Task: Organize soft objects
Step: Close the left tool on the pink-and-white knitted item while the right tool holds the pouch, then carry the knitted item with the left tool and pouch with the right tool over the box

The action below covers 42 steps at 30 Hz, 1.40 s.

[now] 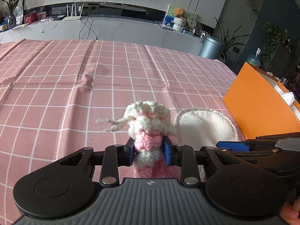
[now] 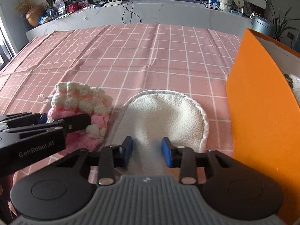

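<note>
- The pink-and-cream crocheted piece [image 1: 148, 129] is pinched at its pink middle by the left gripper [image 1: 148, 151], low centre of the left wrist view, so it can be lifted in 1 bunch.
- The white terry pad [image 2: 165, 118] lies flat on the counter [image 2: 131, 56], centre of the right wrist view, just beside the crochet.
- The pad's near edge is straddled by the right gripper [image 2: 148, 152], narrowed; pad contact cannot be told.
- The orange box [image 2: 262, 112], at the right edge, is judged the likely destination.
</note>
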### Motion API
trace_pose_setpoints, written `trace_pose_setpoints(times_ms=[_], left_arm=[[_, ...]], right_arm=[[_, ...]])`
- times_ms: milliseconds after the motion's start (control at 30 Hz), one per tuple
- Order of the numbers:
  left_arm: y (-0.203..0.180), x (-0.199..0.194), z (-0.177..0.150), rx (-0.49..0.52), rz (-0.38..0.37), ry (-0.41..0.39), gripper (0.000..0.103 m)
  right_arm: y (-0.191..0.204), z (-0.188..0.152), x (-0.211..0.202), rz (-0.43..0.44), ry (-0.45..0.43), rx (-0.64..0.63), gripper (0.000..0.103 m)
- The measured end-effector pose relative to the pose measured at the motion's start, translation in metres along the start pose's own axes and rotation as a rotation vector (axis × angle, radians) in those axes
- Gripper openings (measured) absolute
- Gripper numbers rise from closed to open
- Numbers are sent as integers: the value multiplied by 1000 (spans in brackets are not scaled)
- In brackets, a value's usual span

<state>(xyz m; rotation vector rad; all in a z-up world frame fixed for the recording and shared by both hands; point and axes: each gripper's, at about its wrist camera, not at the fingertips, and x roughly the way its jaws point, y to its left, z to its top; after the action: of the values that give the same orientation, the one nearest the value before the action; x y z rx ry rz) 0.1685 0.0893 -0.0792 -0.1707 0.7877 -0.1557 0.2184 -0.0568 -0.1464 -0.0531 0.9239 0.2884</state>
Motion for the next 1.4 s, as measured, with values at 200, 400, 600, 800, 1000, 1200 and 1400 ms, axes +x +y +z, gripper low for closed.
trace_pose_setpoints(times_ms=[200,400,600,800,1000,1200,1400], left_arm=[[0,-13,-3,-20,20,-7,29],[-2,-39,-2,-31,45,-44,29],[-11,-73,3,-18,79,-112,29],[-32,-105,13,15,61,-187,29],[-72,-121,23,89,-21,-243,29],[-121,-120,36,191,-136,-264,29],[-173,-99,41,291,-257,-210,29]], right_arm=[[-1,1,-1,4,-5,6,8],[6,0,-33,35,-83,-23,6],[6,2,-77,112,-171,-14,6],[-4,-1,-129,166,-270,-7,6],[-27,-9,-176,183,-348,5,6],[-60,-17,-213,151,-377,-16,6],[-99,-29,-242,36,-377,-83,6]])
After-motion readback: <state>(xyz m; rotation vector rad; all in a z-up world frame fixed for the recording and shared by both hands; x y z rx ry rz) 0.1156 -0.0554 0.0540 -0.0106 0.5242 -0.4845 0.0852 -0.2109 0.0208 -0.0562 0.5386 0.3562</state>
